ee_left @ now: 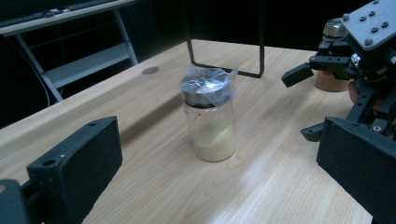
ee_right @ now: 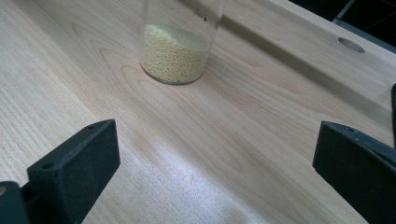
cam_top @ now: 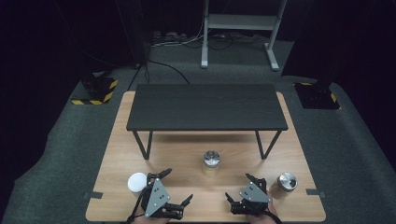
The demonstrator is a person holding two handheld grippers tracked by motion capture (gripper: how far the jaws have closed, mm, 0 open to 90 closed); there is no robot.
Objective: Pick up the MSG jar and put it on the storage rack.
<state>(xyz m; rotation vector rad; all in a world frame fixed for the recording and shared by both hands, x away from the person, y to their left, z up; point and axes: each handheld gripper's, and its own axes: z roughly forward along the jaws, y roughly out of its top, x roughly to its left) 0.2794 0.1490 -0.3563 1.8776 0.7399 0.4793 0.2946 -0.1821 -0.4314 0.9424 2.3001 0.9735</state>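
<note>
Grippers both wide apart, nothing held. From the high view, the left gripper (cam_top: 177, 189) sits near the desk's front edge, just beside a white cup (cam_top: 137, 182), and the right gripper (cam_top: 239, 186) is at the front edge too, with a second jar (cam_top: 286, 182) close by near the front right corner. The middle jar (cam_top: 211, 163) stands upright between the two tools, toward the centre of the desk, in front of a black shelf (cam_top: 207, 106) on thin wire legs.

Left gripper view now: the middle jar (ee_left: 208, 114) is squarely ahead, clear glass, round, a dark metal lid under crinkled plastic film, pale yellow granules filling the lower part. Jaws spread well clear of it. The right gripper (ee_left: 310, 100) shows at the far side, and the second jar (ee_left: 332, 60) behind it.

Right gripper view: jaws open over smooth light wood grain, the middle jar's granule-filled base (ee_right: 176, 53) ahead and apart.

My worry: smooth glass plus slippery film could slide in hard black pads, and a jaw clipping the tall narrow jar on approach would likely tip it. Two tools closing at once could also collide.
</note>
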